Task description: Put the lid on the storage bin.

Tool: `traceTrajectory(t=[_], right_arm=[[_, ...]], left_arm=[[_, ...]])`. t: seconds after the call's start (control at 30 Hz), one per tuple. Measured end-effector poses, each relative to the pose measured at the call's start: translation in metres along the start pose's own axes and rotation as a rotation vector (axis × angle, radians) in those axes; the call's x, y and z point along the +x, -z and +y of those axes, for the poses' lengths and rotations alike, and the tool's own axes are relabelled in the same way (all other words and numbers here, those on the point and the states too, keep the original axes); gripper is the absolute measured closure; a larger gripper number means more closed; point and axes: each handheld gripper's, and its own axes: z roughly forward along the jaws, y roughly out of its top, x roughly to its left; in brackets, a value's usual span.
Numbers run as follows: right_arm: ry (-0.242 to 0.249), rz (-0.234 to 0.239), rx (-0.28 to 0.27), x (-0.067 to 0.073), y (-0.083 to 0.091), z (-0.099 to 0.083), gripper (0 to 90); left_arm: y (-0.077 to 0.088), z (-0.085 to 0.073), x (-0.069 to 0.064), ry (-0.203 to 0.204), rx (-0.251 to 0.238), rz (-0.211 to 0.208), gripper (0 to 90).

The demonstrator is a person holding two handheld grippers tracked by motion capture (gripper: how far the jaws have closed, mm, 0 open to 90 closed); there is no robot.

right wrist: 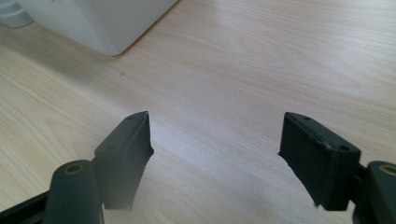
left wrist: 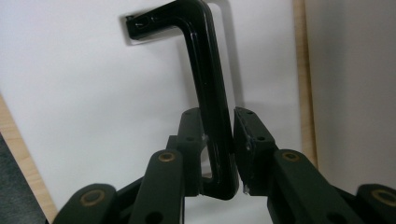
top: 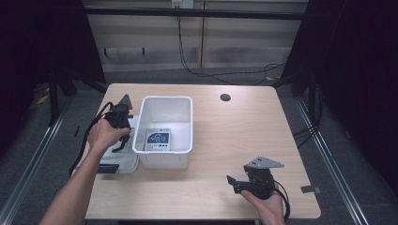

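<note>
A white lid (left wrist: 84, 93) lies flat on the table's left side, beside a white bin (top: 162, 161). The lid carries a black bar handle (left wrist: 201, 60). My left gripper (left wrist: 218, 135) points down at it, both pads pressed against the bar, so it is shut on the handle. In the high view the left gripper (top: 123, 140) sits over the lid (top: 126, 164), held by a hand. My right gripper (right wrist: 215, 140) is open above bare wood, with nothing between its jaws. In the high view the right gripper (top: 233, 183) is near the front right of the table.
The bin holds a blue-and-white card (top: 157, 139) on its bottom, and its corner (right wrist: 93, 18) shows ahead of the right gripper. The wooden table (top: 234, 131) has a round hole (top: 225, 97) near the far edge. Cables run across the floor behind.
</note>
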Motion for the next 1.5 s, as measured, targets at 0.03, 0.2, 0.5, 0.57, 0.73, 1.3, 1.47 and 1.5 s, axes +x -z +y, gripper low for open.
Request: traceTrajectory(t=[0.03,0.2,0.5,0.57,0.73,1.3,1.47,1.5], right_arm=[[-0.006,0.0,0.002,0.0,0.0,0.0,24.5],[-0.002,-0.001,0.003,0.001,-0.001,0.0,24.4],[-0.004,-0.005,0.005,0.0,-0.001,0.0,24.1],[0.002,-0.002,0.003,0.0,-0.002,0.0,24.1],[-0.004,0.004,0.01,0.002,-0.002,0.0,24.0],[-0.007,0.013,0.014,0.002,-0.003,0.0,24.0],[-0.005,0.013,0.016,0.002,-0.004,0.0,24.0],[-0.005,0.013,0.016,0.002,-0.004,0.0,24.0]], left_arm=[[0.002,-0.001,0.002,0.001,-0.003,-0.005,73.8],[0.01,-0.004,0.012,0.033,-0.02,-0.028,76.1],[0.015,-0.006,0.025,0.047,-0.006,-0.008,74.5],[0.014,-0.006,0.027,0.057,-0.007,-0.001,77.0],[0.014,-0.002,0.03,0.069,-0.003,-0.016,80.8],[0.007,0.004,0.033,0.112,0.02,-0.01,83.6],[0.008,0.002,0.036,0.115,0.021,-0.027,84.7],[0.009,0.001,0.037,0.12,0.014,-0.034,84.8]])
